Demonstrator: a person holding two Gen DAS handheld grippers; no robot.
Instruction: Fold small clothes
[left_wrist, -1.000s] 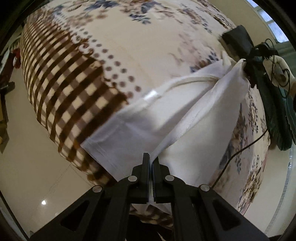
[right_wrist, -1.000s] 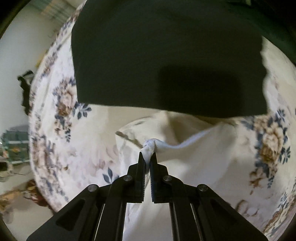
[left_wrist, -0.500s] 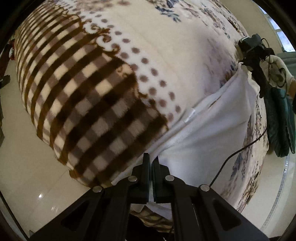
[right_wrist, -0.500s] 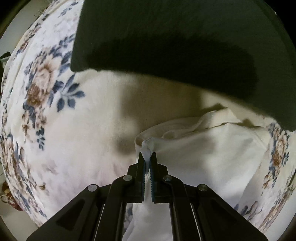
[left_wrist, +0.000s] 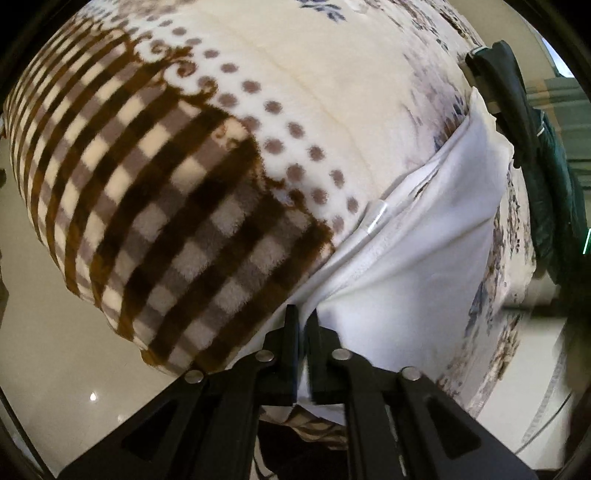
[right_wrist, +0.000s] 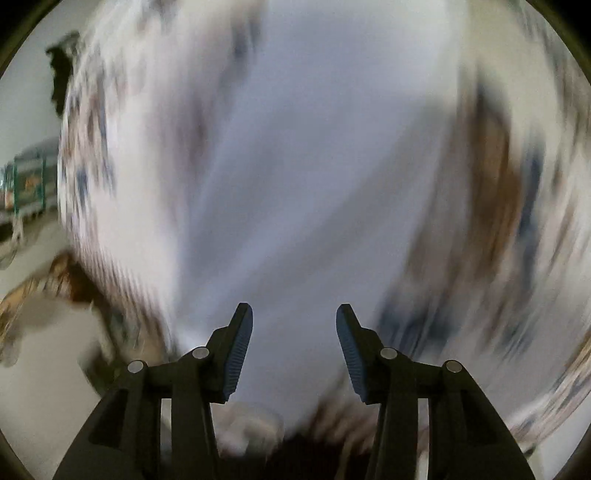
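On the bed, the white cloth lies spread flat over the blanket, one edge near the bed's side. The left gripper pinches its near corner, jaws almost closed. The right gripper is opening, nothing between its jaws. I judge one fold laid; the left must release, and more folds remain.
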